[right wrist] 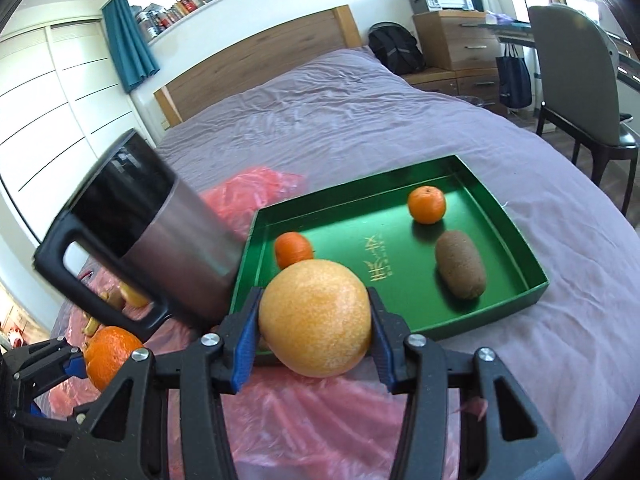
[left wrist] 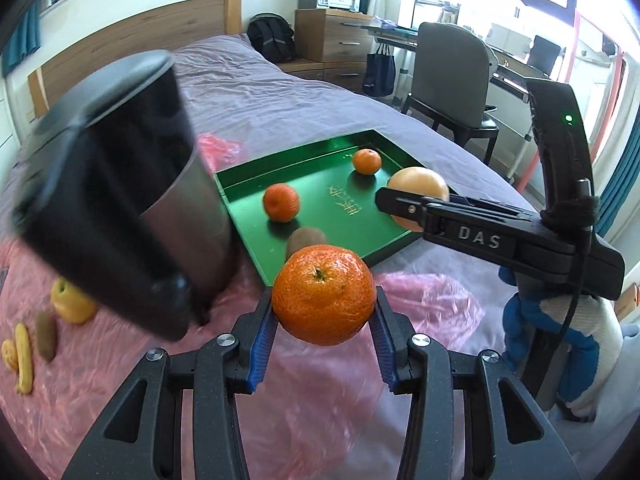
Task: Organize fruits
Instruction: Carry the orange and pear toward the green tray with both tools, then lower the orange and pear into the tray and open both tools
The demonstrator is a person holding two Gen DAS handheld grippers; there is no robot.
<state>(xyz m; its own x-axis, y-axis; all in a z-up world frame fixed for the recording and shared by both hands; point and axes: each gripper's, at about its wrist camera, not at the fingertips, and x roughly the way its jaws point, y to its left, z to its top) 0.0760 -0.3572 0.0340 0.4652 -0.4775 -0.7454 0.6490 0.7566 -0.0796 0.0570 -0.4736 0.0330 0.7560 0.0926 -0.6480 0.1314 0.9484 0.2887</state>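
Green tray (right wrist: 532, 280) rim beside both fruit-clamping grippers.

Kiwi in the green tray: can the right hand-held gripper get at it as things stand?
Probably not yet. The right hand-held gripper is shut on the large orange, so it must let go first. Otherwise the kiwi lies uncovered in the green tray.

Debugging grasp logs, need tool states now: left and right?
Left tool: closed on a mandarin.
Right tool: closed on a pale orange.
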